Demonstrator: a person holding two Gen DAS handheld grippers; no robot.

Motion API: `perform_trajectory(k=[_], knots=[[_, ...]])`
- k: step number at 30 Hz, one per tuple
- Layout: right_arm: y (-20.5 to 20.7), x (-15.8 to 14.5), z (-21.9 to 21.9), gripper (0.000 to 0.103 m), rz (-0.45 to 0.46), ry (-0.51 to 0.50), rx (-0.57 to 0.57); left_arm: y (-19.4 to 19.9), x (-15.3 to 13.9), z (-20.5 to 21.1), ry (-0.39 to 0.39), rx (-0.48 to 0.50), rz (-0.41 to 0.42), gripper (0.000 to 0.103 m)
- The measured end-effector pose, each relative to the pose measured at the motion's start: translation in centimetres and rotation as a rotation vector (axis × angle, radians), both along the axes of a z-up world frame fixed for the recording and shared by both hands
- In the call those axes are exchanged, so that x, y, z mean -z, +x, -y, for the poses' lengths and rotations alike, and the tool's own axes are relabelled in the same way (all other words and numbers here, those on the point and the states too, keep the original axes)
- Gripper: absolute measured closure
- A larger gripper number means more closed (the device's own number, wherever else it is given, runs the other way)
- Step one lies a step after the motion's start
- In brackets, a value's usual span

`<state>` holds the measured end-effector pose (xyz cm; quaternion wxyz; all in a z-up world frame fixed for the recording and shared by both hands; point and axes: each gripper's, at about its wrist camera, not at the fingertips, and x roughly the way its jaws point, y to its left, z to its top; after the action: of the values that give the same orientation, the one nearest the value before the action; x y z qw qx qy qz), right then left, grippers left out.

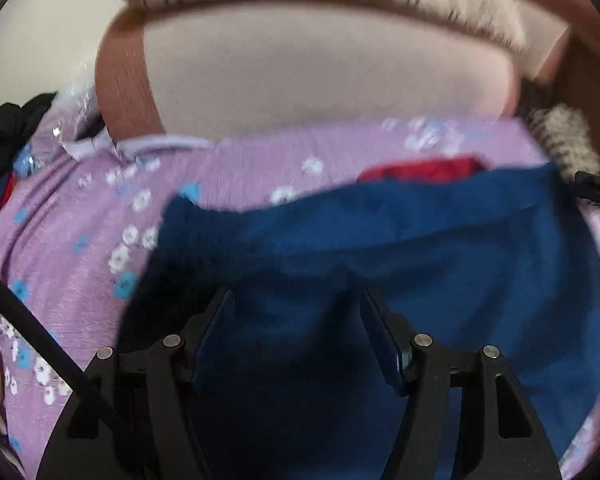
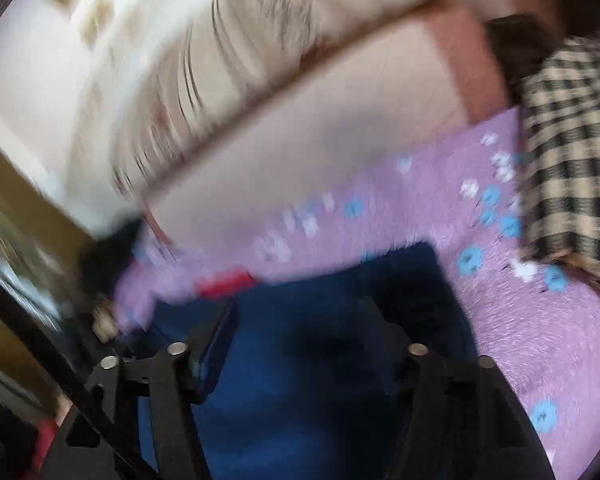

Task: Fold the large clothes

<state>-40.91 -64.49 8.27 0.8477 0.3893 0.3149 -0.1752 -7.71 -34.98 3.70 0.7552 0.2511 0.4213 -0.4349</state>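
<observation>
Both tools, left (image 1: 296, 300) and right (image 2: 296, 308), hang released over unlabelled blue garment (image 1: 440, 248).

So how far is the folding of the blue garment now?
Done: the dark blue fabric garment lies doubled on the purple flowered bedspread, its top edge fairly straight. In hand: nothing; the left tongs and right tongs stand open above it. Left: probably more folds; blur hides the rest.

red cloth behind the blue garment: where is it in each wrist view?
Left wrist: red cloth right of centre, peeking over the top edge of the blue garment.
Right wrist: red cloth left of centre, at the blue garment's upper left edge.
Shared landmark: purple flowered sheet.
</observation>
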Motion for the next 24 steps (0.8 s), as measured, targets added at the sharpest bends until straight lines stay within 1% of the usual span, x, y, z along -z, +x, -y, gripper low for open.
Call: perform_trajectory(k=[1, 2, 3, 4, 5, 6, 7, 8, 9, 10, 11, 12, 13, 14, 15, 16, 17, 18, 19, 20, 21, 22, 24], knots=[[1.2, 1.8, 0.5, 0.065, -0.075, 0.019, -0.019, 0.5, 0.9, 0.2, 0.024, -0.026, -0.001, 0.039], [1.8, 3.4, 1.0, 0.085, -0.153, 0.025, -0.021, 1.2, 1.6, 0.0, 0.027, -0.047, -0.018, 0.033], [1.9, 4.3, 1.5, 0.103, -0.195, 0.030, -0.002, 1.8, 1.7, -0.5, 0.004, -0.060, -0.027, 0.030], [1.5, 5.3, 2.3, 0.103, -0.216, 0.060, 0.028, 2.1, 1.8, -0.5, 0.003, -0.077, -0.024, 0.030], [0.8, 5.8, 3.0, 0.103, -0.181, 0.108, 0.048, 2.4, 1.6, -0.7, 0.007, -0.093, -0.024, 0.030], [0.2, 5.8, 3.3, 0.103, -0.164, 0.131, 0.079, 2.3, 1.0, -1.1, 0.008, -0.103, -0.024, 0.031], [-0.3, 5.4, 3.3, 0.103, -0.170, 0.125, 0.113, 2.1, 0.4, -1.5, -0.009, -0.103, -0.030, 0.031], [-0.4, 4.7, 2.9, 0.103, -0.197, 0.093, 0.138, 1.6, -0.6, -2.2, -0.041, -0.095, -0.040, 0.031], [-0.3, 3.1, 1.4, 0.094, -0.223, 0.021, 0.126, 1.0, -1.6, -3.1, -0.068, -0.086, -0.050, 0.031], [0.0, 1.9, -0.1, 0.094, -0.232, -0.033, 0.096, 0.2, -2.2, -3.6, -0.088, -0.072, -0.059, 0.031], [0.3, 0.6, -2.4, 0.092, -0.233, -0.085, 0.043, -0.9, -2.7, -4.6, -0.108, -0.044, -0.072, 0.031], [0.7, 0.2, -3.7, 0.084, -0.232, -0.093, 0.009, -1.7, -2.8, -5.3, -0.105, -0.033, -0.072, 0.030], [0.9, 0.0, -5.8, 0.083, -0.225, -0.081, -0.054, -2.4, -2.6, -5.8, -0.094, -0.020, -0.077, 0.030], [0.9, 0.2, -7.3, 0.083, -0.224, -0.075, -0.099, -2.9, -1.9, -6.4, -0.069, -0.001, -0.085, 0.030], [0.7, 0.5, -8.5, 0.083, -0.242, -0.081, -0.130, -3.1, -1.1, -6.9, -0.044, 0.003, -0.073, 0.030], [0.5, 1.2, -9.5, 0.083, -0.273, -0.091, -0.155, -3.1, -0.3, -7.5, -0.020, -0.011, -0.054, 0.028], [-0.1, 1.8, -9.8, 0.083, -0.290, -0.087, -0.161, -2.6, 0.3, -8.2, -0.026, -0.025, -0.076, 0.024], [-1.3, 2.8, -9.2, 0.086, -0.300, -0.056, -0.138, -2.1, 0.4, -8.9, -0.048, -0.040, -0.113, 0.023], [-2.5, 3.2, -8.3, 0.086, -0.297, -0.023, -0.105, -1.6, 0.2, -9.7, -0.065, -0.067, -0.142, 0.023], [-3.2, 3.4, -7.7, 0.086, -0.295, -0.008, -0.075, -1.1, 0.1, -10.3, -0.068, -0.092, -0.155, 0.023], [-5.0, 3.3, -6.8, 0.086, -0.305, -0.010, -0.020, -0.6, -0.1, -11.0, -0.064, -0.108, -0.166, 0.023], [-6.0, 3.2, -6.2, 0.085, -0.343, -0.032, 0.021, -0.3, -0.2, -11.5, -0.056, -0.124, -0.166, 0.023], [-8.3, 3.1, -5.4, 0.084, -0.446, -0.072, 0.112, -0.2, -1.2, -13.1, -0.009, -0.202, -0.120, 0.026]])
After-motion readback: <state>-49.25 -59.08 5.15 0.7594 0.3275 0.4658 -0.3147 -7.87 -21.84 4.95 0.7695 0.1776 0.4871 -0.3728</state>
